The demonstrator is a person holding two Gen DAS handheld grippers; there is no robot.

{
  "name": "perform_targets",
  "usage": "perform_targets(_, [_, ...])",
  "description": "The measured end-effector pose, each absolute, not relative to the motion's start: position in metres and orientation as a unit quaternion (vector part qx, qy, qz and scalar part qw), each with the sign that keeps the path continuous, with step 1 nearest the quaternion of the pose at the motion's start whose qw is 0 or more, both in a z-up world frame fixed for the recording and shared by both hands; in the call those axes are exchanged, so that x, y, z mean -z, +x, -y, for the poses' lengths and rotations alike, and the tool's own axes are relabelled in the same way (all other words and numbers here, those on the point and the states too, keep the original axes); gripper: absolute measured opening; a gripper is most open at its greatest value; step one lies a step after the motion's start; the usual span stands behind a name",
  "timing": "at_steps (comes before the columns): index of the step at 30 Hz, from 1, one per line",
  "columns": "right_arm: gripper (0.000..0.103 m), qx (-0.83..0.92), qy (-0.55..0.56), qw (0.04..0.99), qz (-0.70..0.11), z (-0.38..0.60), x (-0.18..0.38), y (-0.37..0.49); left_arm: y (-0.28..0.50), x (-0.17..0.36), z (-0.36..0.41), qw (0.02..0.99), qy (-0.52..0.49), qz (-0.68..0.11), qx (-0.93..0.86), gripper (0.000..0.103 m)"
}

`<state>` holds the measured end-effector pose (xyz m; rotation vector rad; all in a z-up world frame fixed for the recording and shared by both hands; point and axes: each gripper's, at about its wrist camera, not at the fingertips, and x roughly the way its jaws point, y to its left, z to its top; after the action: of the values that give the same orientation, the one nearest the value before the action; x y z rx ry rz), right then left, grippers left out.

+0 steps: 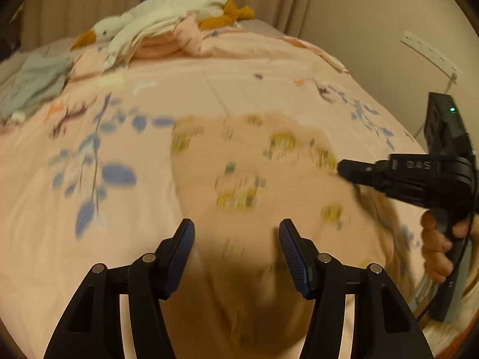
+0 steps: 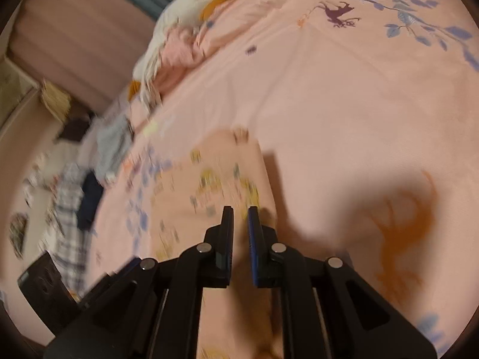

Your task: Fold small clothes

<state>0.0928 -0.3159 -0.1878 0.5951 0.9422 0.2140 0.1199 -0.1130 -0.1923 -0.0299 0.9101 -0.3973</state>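
The small peach printed garment [image 1: 254,173] lay on the pink bedspread [image 1: 209,89]. The left claw [image 1: 236,251] gaped wide above it. Only the right-wrist view showed the right claw [image 2: 240,218] narrowed on the garment's edge, and a plaid cloth [image 2: 70,209].

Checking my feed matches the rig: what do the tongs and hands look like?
Left tongs: black linkage arms, silver pivot pins, ribbed blue pads. Right tongs: black body lettered "DAS", green LED, black cable, held in a bare hand.
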Motion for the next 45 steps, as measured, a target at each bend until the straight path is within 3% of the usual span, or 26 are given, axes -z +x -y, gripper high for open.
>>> perform_targets(3, [0.011, -0.114, 0.24, 0.848, -0.459, 0.307, 0.193, 0.084, 0.132, 0.215, 0.106, 0.855, -0.055, -0.476, 0.198, 0.059])
perform_targets(6, [0.018, -0.1, 0.25, 0.85, -0.453, 0.319, 0.194, 0.08, 0.137, 0.212, 0.085, 0.835, -0.145, -0.493, 0.195, 0.06])
perform_targets(7, [0.023, -0.109, 0.271, 0.843, -0.451, 0.328, 0.192, 0.079, 0.138, 0.207, 0.077, 0.83, -0.167, -0.497, 0.192, 0.06])
perform_targets(9, [0.05, -0.128, 0.292, 0.844, -0.432, 0.343, 0.185, 0.071, 0.135, 0.193, 0.064, 0.835, -0.184, -0.48, 0.194, 0.06])
perform_targets(10, [0.058, -0.132, 0.294, 0.846, -0.425, 0.347, 0.183, 0.067, 0.135, 0.184, 0.055, 0.846, -0.19, -0.46, 0.192, 0.061])
perform_targets(11, [0.065, -0.133, 0.297, 0.845, -0.424, 0.352, 0.182, 0.065, 0.134, 0.181, 0.05, 0.852, -0.196, -0.447, 0.191, 0.068])
perform_targets(12, [0.065, -0.133, 0.303, 0.843, -0.425, 0.353, 0.182, 0.064, 0.138, 0.179, 0.044, 0.853, -0.209, -0.439, 0.192, 0.077])
perform_targets(13, [0.065, -0.136, 0.318, 0.835, -0.428, 0.358, 0.187, 0.066, 0.142, 0.182, 0.042, 0.846, -0.225, -0.441, 0.199, 0.079])
perform_targets(18, [0.065, -0.154, 0.359, 0.79, -0.473, 0.359, 0.208, 0.087, 0.168, 0.22, 0.056, 0.787, -0.246, -0.525, 0.21, 0.08])
perform_targets(21, [0.065, -0.153, 0.347, 0.779, -0.499, 0.35, 0.216, 0.101, 0.171, 0.221, 0.069, 0.799, -0.237, -0.503, 0.23, 0.08])
perform_targets(26, [0.067, -0.202, 0.364, 0.757, -0.504, 0.341, 0.228, 0.122, 0.198, 0.233, 0.08, 0.739, -0.29, -0.528, 0.302, 0.08])
perform_targets(28, [0.063, -0.213, 0.377, 0.75, -0.5, 0.341, 0.23, 0.123, 0.201, 0.236, 0.082, 0.728, -0.298, -0.525, 0.325, 0.08])
perform_targets(29, [0.048, -0.209, 0.383, 0.748, -0.5, 0.342, 0.232, 0.124, 0.201, 0.237, 0.083, 0.722, -0.301, -0.525, 0.336, 0.08])
perform_targets(30, [0.029, -0.202, 0.386, 0.746, -0.504, 0.342, 0.236, 0.124, 0.201, 0.238, 0.084, 0.72, -0.298, -0.525, 0.342, 0.075])
perform_targets(31, [0.028, -0.198, 0.393, 0.737, -0.512, 0.342, 0.242, 0.125, 0.199, 0.238, 0.086, 0.725, -0.291, -0.523, 0.34, 0.07])
perform_targets(33, [0.024, -0.2, 0.404, 0.733, -0.51, 0.343, 0.246, 0.125, 0.197, 0.243, 0.087, 0.748, -0.276, -0.523, 0.303, 0.041])
perform_targets(45, [0.022, -0.172, 0.352, 0.78, -0.488, 0.334, 0.236, 0.12, 0.188, 0.241, 0.088, 0.779, -0.271, -0.51, 0.244, 0.03])
